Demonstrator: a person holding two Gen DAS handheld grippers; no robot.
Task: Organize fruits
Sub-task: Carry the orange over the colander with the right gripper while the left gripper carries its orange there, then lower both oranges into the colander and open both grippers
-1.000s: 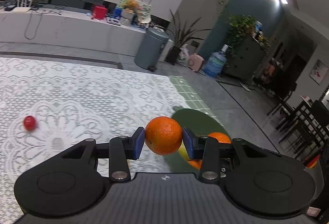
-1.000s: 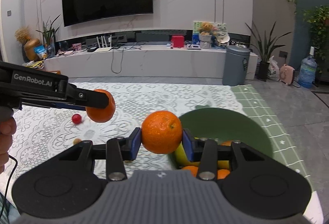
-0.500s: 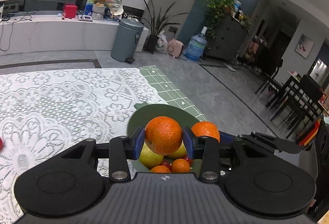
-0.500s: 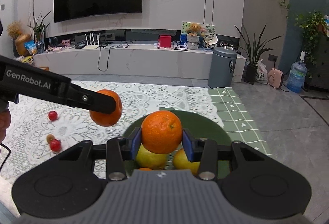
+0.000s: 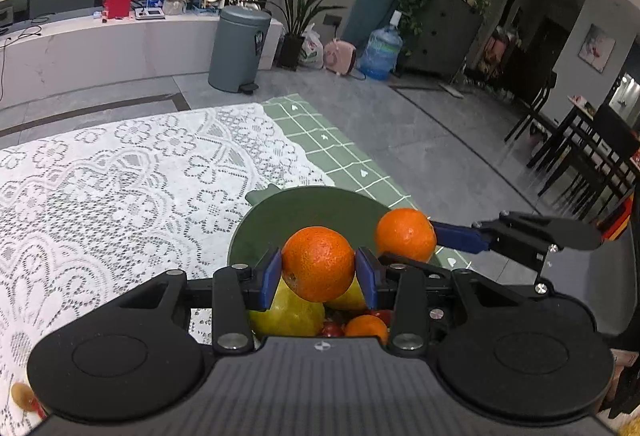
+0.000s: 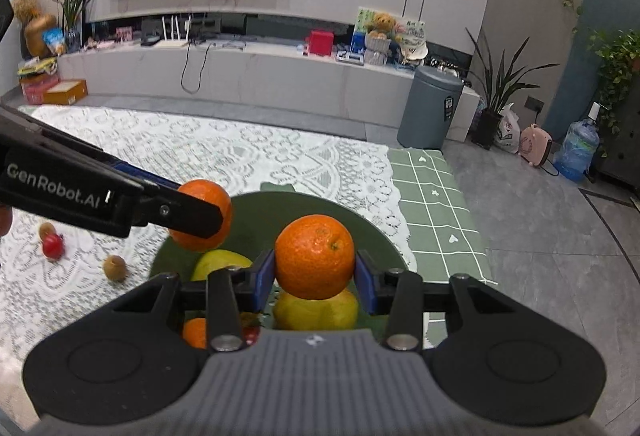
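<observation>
My left gripper (image 5: 318, 270) is shut on an orange (image 5: 318, 263) and holds it above a dark green bowl (image 5: 308, 206). My right gripper (image 6: 315, 268) is shut on a second orange (image 6: 315, 255) above the same bowl (image 6: 320, 208). The bowl holds yellow-green fruits (image 5: 290, 312) (image 6: 316, 310), a small orange (image 5: 366, 328) and small red fruits (image 5: 332, 330). The right gripper and its orange (image 5: 405, 234) show at the right in the left wrist view. The left gripper and its orange (image 6: 204, 216) show at the left in the right wrist view.
The bowl sits on a white lace tablecloth (image 6: 240, 156) near the table's right edge, beside a green checked cloth (image 6: 432, 204). A red fruit (image 6: 53, 246) and two brown kiwis (image 6: 115, 268) lie on the lace to the left of the bowl.
Both grippers moved with their oranges from beside the bowl to above it. The bowl and the fruit in it now lie right under both sets of fingers.
</observation>
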